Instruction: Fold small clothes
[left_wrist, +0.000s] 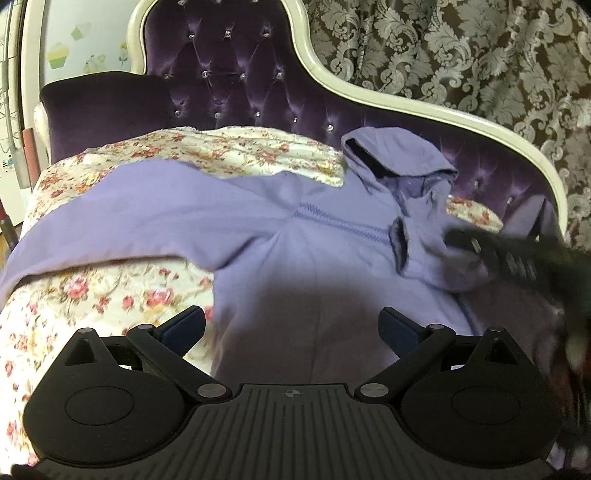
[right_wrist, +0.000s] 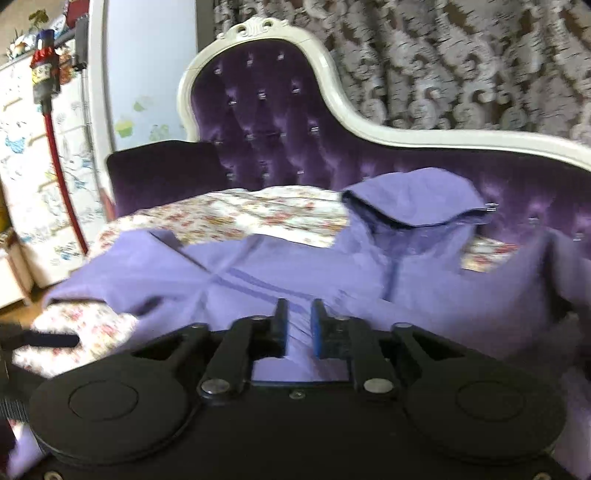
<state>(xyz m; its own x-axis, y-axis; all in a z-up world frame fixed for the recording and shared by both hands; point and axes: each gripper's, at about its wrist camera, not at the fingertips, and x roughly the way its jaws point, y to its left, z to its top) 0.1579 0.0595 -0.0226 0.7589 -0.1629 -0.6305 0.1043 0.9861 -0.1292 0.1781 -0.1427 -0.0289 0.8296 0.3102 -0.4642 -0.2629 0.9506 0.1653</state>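
Note:
A small lilac hooded jacket (left_wrist: 295, 251) lies spread on a floral cover (left_wrist: 92, 295), hood (left_wrist: 399, 155) toward the sofa back, one sleeve (left_wrist: 110, 218) stretched left. My left gripper (left_wrist: 291, 325) is open and empty, just above the jacket's lower body. My right gripper (right_wrist: 298, 325) is nearly closed with lilac fabric of the jacket (right_wrist: 295, 269) pinched between its blue pads. It appears blurred at the right of the left wrist view (left_wrist: 458, 238), at the jacket's right shoulder. The hood (right_wrist: 417, 199) shows in the right wrist view too.
A purple tufted sofa back (left_wrist: 229, 74) with a cream frame (left_wrist: 369, 88) rises behind the cover. A patterned curtain (left_wrist: 480, 55) hangs behind it. A red vacuum (right_wrist: 55, 122) and a white cabinet (right_wrist: 33, 184) stand at the left.

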